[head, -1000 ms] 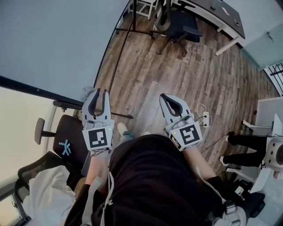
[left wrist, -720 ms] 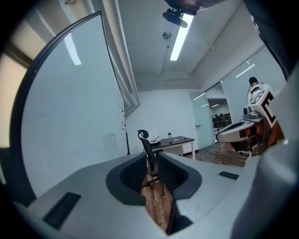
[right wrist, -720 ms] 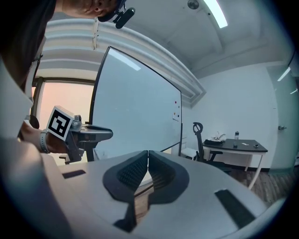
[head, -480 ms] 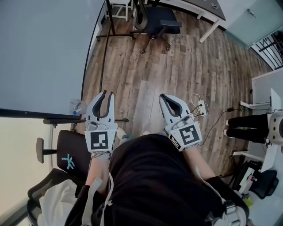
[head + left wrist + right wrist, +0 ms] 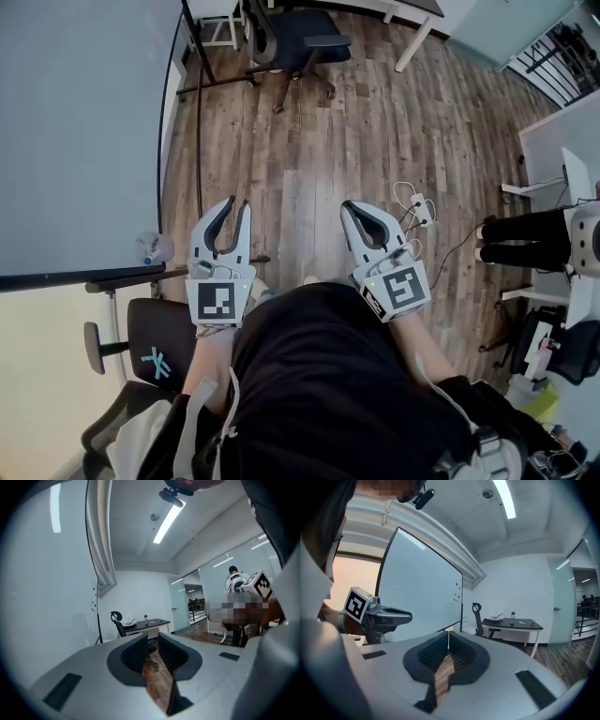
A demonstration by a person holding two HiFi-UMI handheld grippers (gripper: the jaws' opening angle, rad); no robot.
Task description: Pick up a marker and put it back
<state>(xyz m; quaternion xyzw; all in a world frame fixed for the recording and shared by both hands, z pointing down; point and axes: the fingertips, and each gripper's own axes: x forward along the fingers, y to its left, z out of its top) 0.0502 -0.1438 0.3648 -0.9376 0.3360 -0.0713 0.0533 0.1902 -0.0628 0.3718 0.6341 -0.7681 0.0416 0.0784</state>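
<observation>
No marker shows in any view. In the head view my left gripper [image 5: 236,204] is held in front of the body, over the wood floor and beside the whiteboard [image 5: 75,131]. Its jaws stand a little apart with nothing between them. My right gripper [image 5: 348,205] is level with it, its fingertips touching and empty. The left gripper view looks past its own jaws [image 5: 153,641] at the whiteboard [image 5: 42,583] and a far desk. The right gripper view shows its closed jaws [image 5: 448,639], with the left gripper [image 5: 393,617] off to the left.
The whiteboard's dark lower edge [image 5: 94,278] has a clear plastic bottle [image 5: 155,247] by it. A black office chair [image 5: 291,42] and a desk [image 5: 412,7] stand far ahead. A power strip with cables [image 5: 417,206] lies on the floor; a person's legs [image 5: 520,253] are at right. Another chair [image 5: 155,352] is at lower left.
The head view has swung, so the whiteboard fills less of the left side and the floor scene has slid. Both grippers keep their pose: left open, right shut.
</observation>
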